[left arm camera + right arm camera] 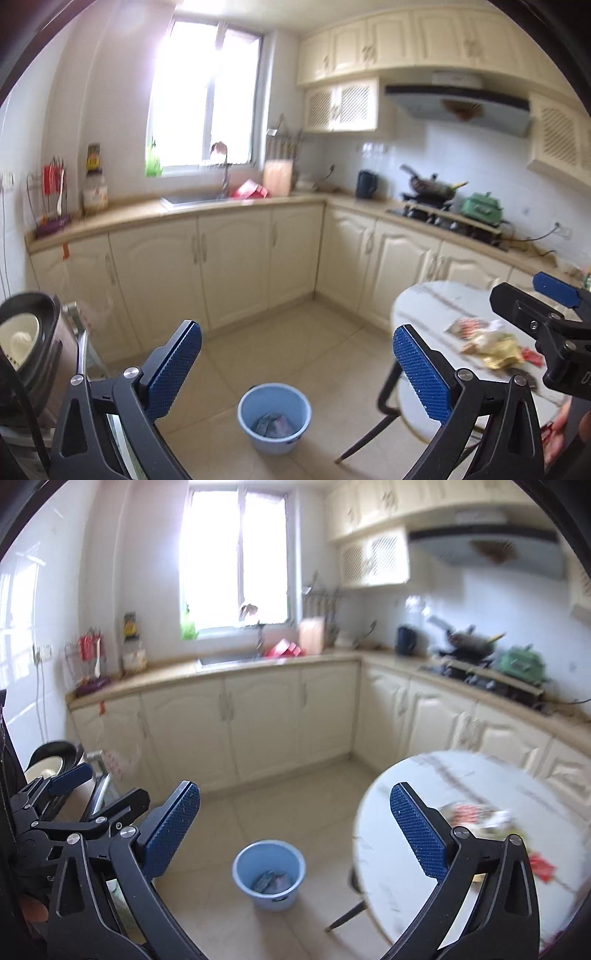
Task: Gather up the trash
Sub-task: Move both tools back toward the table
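Currently both grippers, left and right, gape wide, empty. Wrappers piled on table; bin on floor. Likely light, crinkly, slippery foil: pinch a raised crumpled edge, not flat film.

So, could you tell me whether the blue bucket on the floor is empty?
No, the blue bucket already holds a few crumpled wrappers at its bottom.

The bucket is seen as smooth blue plastic. Glossy marble-look stone is shown by the round counter. Crinkled shiny foil wrappers are seen.
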### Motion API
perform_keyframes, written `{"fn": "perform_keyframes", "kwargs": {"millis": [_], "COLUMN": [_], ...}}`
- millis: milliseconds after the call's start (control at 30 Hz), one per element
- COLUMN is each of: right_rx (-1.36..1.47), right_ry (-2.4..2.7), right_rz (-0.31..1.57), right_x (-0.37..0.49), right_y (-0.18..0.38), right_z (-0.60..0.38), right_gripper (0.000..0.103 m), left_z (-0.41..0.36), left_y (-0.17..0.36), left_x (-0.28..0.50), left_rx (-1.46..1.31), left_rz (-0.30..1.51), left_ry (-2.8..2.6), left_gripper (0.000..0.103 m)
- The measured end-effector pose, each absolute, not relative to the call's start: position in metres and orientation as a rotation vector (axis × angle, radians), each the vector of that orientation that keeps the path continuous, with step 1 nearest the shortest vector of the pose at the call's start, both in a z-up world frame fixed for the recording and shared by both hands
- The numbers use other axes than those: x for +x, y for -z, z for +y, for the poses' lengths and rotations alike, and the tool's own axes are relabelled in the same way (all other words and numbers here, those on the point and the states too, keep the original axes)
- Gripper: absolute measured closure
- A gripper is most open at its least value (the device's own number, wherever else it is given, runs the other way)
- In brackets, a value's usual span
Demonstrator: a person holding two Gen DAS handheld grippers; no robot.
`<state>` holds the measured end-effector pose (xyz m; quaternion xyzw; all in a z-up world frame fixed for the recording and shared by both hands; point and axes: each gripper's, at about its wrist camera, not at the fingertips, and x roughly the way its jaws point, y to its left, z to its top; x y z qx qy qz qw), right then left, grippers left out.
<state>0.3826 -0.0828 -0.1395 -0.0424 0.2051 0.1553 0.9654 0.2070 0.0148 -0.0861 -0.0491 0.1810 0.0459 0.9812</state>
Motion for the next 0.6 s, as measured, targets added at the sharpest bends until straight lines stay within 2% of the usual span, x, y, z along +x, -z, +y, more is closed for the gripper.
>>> {"fn": "perform_keyframes", "kwargs": {"millis": [267, 600], "right_rx": [-0.05, 0.006], "right_ry": [-0.16, -0.012], "right_rz": [0.282, 0.172], "right_x": [0.288, 0.205], "right_y": [0.078, 0.033], "right_z": [-0.148, -0.221], "right_gripper": [0.0, 0.0], "left_z": [-0.042, -0.062], "left_y": [0.1, 0.128], "left_x": [0.122, 0.01], "left_rx": [-0.056, -0.034], "left_rz": [0.193, 0.043], "left_ry": [-0.062, 0.012], "left_gripper": [0.001, 0.001]}}
